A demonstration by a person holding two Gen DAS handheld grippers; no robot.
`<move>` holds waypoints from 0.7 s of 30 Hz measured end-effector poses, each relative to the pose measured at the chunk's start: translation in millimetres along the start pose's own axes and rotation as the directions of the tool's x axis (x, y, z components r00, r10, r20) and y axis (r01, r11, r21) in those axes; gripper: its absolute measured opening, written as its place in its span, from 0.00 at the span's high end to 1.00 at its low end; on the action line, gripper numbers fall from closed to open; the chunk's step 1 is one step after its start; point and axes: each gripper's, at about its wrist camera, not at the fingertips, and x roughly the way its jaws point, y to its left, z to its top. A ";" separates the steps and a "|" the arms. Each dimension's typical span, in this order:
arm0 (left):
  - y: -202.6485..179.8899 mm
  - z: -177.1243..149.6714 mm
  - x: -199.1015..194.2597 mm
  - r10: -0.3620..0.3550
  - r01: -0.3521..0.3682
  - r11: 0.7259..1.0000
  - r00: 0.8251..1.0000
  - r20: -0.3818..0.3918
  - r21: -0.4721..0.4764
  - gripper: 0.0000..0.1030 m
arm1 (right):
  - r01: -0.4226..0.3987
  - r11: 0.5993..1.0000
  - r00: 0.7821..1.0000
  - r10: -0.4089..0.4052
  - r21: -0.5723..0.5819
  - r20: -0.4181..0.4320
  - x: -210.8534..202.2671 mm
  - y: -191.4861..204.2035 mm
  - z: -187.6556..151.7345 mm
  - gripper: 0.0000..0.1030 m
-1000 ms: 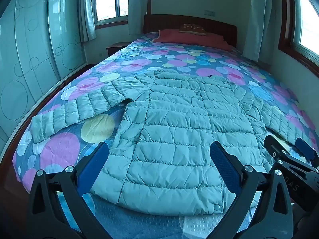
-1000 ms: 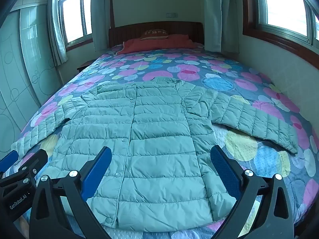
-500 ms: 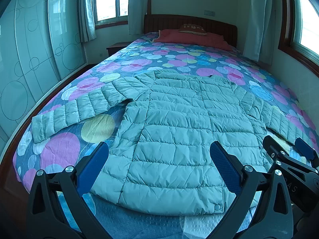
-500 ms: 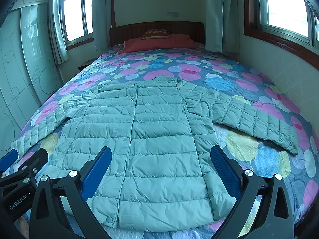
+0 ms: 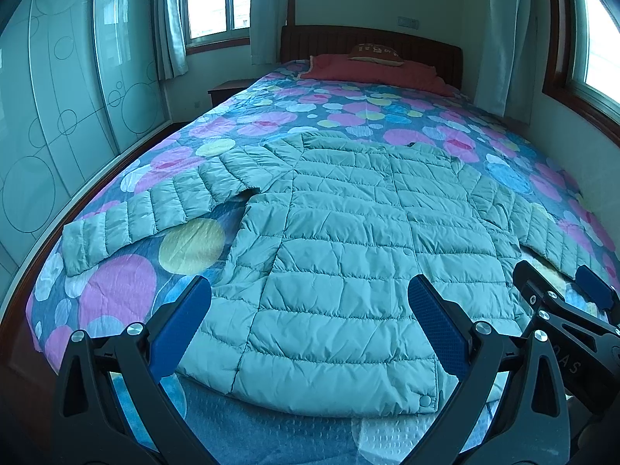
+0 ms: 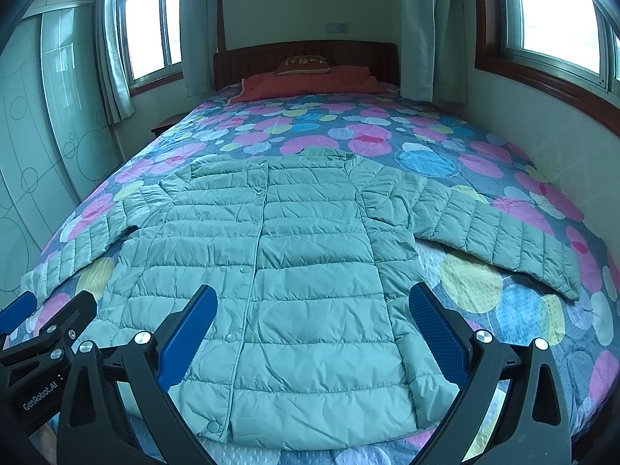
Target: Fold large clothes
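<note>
A home bedroom: a bed (image 6: 445,143) with a wooden headboard (image 6: 306,56), a pillow (image 6: 304,66), curtained windows (image 6: 149,27), and a sliding-door wardrobe (image 5: 58,97) alongside.

jacket (image 6: 279,271) spread flat on bed (image 6: 484,162), sleeves laid out to both sides | pillow (image 6: 306,65) placed behind, at headboard (image 6: 248,60) | nightstand (image 5: 226,91) left of bed

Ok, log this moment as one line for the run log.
stage: pre-fold | jacket: flat on bed, sleeves out | left tool: open, empty | right tool: open, empty | contact: none
</note>
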 end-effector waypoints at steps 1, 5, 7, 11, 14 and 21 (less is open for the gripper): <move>0.1 -0.1 0.0 0.000 0.000 1.000 1.000 0.001 0.000 0.02 | -0.001 1.000 1.000 0.001 0.000 0.000 -0.2 0.0 0.2 0.04; -0.2 0.2 0.1 0.001 -0.001 1.000 1.000 0.000 0.001 0.02 | 0.000 1.000 1.000 0.000 0.000 0.000 -1.3 0.2 0.9 0.04; -0.3 0.2 0.0 0.001 -0.001 1.000 1.000 0.000 0.001 0.02 | 0.000 1.000 1.000 0.000 -0.001 -0.001 -1.8 0.2 1.2 0.04; 0.2 -0.2 0.2 0.001 -0.001 1.000 1.000 -0.001 0.001 0.02 | 0.000 1.000 1.000 0.000 -0.001 -0.001 -2.5 0.5 1.6 0.04; 0.4 -0.4 0.5 0.001 -0.001 1.000 1.000 -0.001 0.002 0.02 | 0.001 1.000 1.000 -0.001 -0.002 0.000 -2.7 1.0 1.6 0.04; 1.7 -1.3 1.4 0.002 -0.002 1.000 1.000 -0.004 0.001 0.02 | 0.000 1.000 1.000 0.000 -0.002 0.000 -4.1 0.5 3.0 0.04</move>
